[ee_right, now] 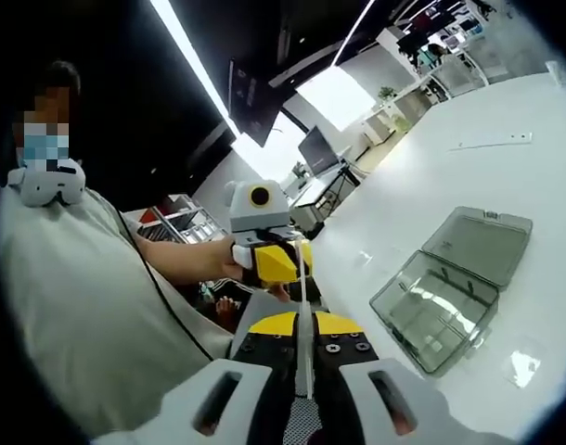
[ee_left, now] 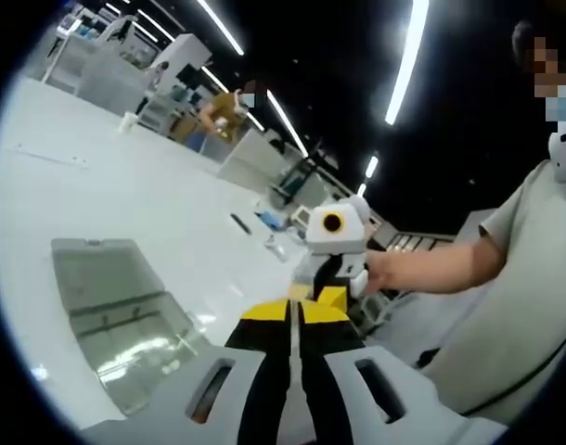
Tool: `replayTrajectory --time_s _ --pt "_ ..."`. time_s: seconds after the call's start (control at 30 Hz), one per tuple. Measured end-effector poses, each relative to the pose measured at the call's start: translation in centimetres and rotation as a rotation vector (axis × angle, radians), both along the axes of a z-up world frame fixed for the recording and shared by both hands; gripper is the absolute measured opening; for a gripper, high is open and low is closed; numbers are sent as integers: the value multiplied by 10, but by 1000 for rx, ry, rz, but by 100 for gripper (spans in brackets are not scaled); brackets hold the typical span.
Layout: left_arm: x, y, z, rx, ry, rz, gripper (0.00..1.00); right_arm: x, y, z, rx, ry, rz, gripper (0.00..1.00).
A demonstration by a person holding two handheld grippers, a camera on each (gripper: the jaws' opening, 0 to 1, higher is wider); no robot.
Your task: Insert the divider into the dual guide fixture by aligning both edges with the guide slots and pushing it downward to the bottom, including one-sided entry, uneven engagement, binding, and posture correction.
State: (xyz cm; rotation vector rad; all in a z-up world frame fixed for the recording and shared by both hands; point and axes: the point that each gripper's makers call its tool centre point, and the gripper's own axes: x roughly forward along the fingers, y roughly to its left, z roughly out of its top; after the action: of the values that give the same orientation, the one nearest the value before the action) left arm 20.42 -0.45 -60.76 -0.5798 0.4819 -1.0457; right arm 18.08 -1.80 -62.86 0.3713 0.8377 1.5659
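With both claws, the left claw (ee_left: 292,311) and the right claw (ee_right: 304,324), pinched shut on 1 thin pale divider (ee_right: 302,295) held aloft between them, level its edges before lowering toward the open clear case (ee_right: 455,286) on the white surface (ee_right: 506,176).

Glossy white table (ee_left: 125,185), clear smoky plastic case (ee_right: 450,287), thin translucent plastic divider (ee_right: 303,324)
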Motion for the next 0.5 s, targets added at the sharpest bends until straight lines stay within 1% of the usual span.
replayTrajectory --time_s 0.1,0.2,0.23,0.27,0.33,0.43,0.5 --pt "0 0 0 -7 7 0 0 1 0 0 1 -2 -3 0" --pt "1 2 2 -40 25 16 0 1 1 3 18 -2 -9 1" --pt "1 2 1 -41 27 19 0 3 1 5 24 14 -20 1" --pt "1 2 1 -42 29 19 0 3 1 5 25 16 -20 1" --pt "-1 1 1 -43 29 17 0 1 0 5 23 8 -13 1" --pt "-4 -1 3 -59 32 7 0 0 0 4 20 30 -8 3" --pt "-5 -2 5 -68 30 2 0 -1 0 4 12 19 2 5"
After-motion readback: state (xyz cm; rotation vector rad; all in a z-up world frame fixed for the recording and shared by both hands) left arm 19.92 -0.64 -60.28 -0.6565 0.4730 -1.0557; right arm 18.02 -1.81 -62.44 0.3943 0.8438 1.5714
